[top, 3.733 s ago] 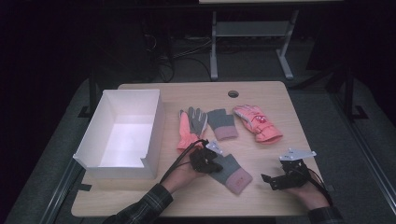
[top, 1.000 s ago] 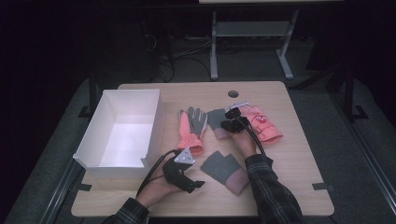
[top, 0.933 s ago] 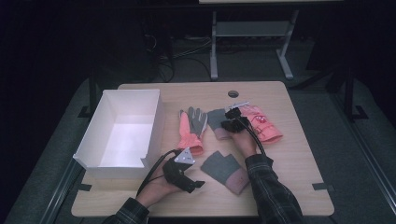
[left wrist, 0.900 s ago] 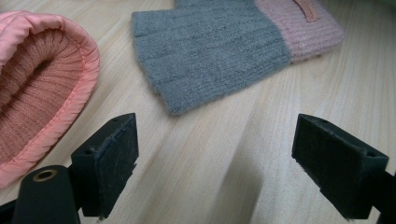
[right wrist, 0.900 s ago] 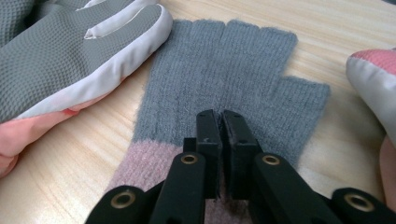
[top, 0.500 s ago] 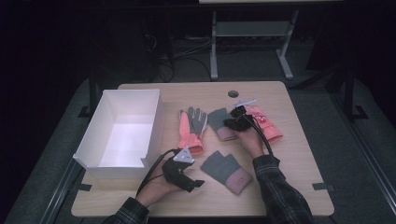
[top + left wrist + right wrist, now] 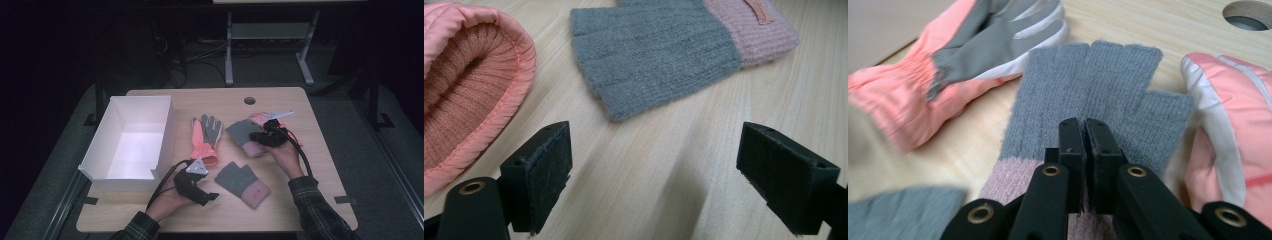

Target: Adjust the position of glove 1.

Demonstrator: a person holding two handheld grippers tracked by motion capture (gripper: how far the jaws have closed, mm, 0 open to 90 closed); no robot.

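Pinching the grey knit glove (image 7: 1088, 85), right tool (image 7: 1084, 131) newly closed; left tool (image 7: 654, 170) wide open.

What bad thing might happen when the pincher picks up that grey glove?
The right gripper is shut on the far grey glove with only a small pinch of knit between the jaws, so the glove might slip out when lifted. That glove also lies right beside the pink glove, so lifting could drag it along. The left gripper is open, holding nothing, and cannot help yet.
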